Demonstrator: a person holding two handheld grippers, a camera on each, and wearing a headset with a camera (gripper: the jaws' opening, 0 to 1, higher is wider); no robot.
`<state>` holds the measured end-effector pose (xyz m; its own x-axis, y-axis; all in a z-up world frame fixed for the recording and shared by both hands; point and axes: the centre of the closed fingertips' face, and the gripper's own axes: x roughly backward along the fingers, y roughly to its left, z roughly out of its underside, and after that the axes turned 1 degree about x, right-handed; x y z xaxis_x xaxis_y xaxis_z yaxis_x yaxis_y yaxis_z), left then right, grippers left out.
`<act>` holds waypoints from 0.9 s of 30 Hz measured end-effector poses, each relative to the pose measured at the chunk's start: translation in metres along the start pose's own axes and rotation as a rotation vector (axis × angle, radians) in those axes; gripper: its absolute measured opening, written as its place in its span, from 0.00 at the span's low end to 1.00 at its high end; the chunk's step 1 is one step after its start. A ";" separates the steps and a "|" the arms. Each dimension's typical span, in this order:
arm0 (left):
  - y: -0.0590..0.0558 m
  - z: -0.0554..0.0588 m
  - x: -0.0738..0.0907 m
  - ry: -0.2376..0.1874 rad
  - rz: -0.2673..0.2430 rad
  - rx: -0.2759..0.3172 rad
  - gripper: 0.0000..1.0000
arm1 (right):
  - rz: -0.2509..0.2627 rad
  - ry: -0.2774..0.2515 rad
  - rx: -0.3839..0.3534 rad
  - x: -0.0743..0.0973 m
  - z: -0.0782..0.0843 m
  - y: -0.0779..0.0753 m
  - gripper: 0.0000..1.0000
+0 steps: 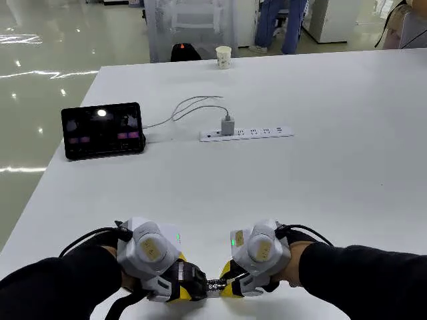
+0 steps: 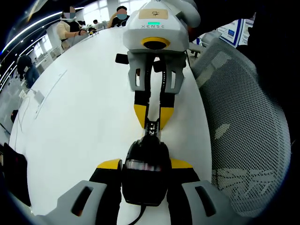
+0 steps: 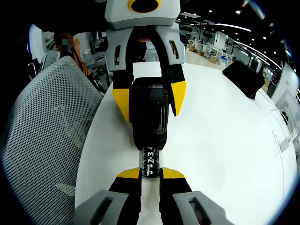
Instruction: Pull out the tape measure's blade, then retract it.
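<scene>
Near the front edge of the table (image 1: pixel 300 100), the left gripper (image 2: pixel 145 164) squeezes the tape measure (image 2: pixel 145 183) and the right gripper (image 3: pixel 150 174) pinches its blade (image 3: pixel 150 161), out only a little, so more pulling and then letting it back look left to do.

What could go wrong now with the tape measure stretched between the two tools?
The right tool pinches just the narrow blade; a slip would likely let it snap back into the case. The left tool grips the case's sides, so a harder pull might twist it loose. All this happens close to the table edge beside a mesh chair, so a dropped case could fall off.
</scene>
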<state>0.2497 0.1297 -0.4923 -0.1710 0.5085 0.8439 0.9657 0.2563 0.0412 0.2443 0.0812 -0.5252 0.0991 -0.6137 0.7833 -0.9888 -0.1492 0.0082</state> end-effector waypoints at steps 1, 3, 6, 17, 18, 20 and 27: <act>0.000 0.000 0.000 -0.001 -0.001 0.001 0.31 | 0.002 -0.001 0.001 0.000 0.000 0.000 0.10; 0.000 0.000 0.000 -0.003 -0.001 -0.001 0.31 | 0.002 -0.004 -0.003 0.002 0.001 0.001 0.10; 0.000 0.000 0.001 -0.003 -0.001 -0.008 0.31 | 0.003 -0.011 -0.010 0.003 0.003 0.001 0.10; 0.000 0.000 0.001 -0.007 -0.001 -0.006 0.31 | 0.000 -0.019 -0.024 0.007 0.007 0.002 0.10; 0.000 0.000 0.001 -0.007 -0.001 -0.006 0.31 | 0.001 -0.020 -0.024 0.007 0.007 0.002 0.10; 0.000 0.000 0.001 -0.008 -0.002 -0.008 0.31 | 0.001 -0.017 -0.022 0.007 0.008 0.002 0.10; 0.000 0.000 0.001 -0.013 0.004 -0.011 0.31 | -0.002 -0.025 -0.033 0.011 0.012 0.001 0.10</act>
<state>0.2492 0.1296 -0.4917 -0.1695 0.5199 0.8372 0.9686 0.2449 0.0441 0.2455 0.0651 -0.5244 0.1031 -0.6324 0.7677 -0.9917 -0.1250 0.0303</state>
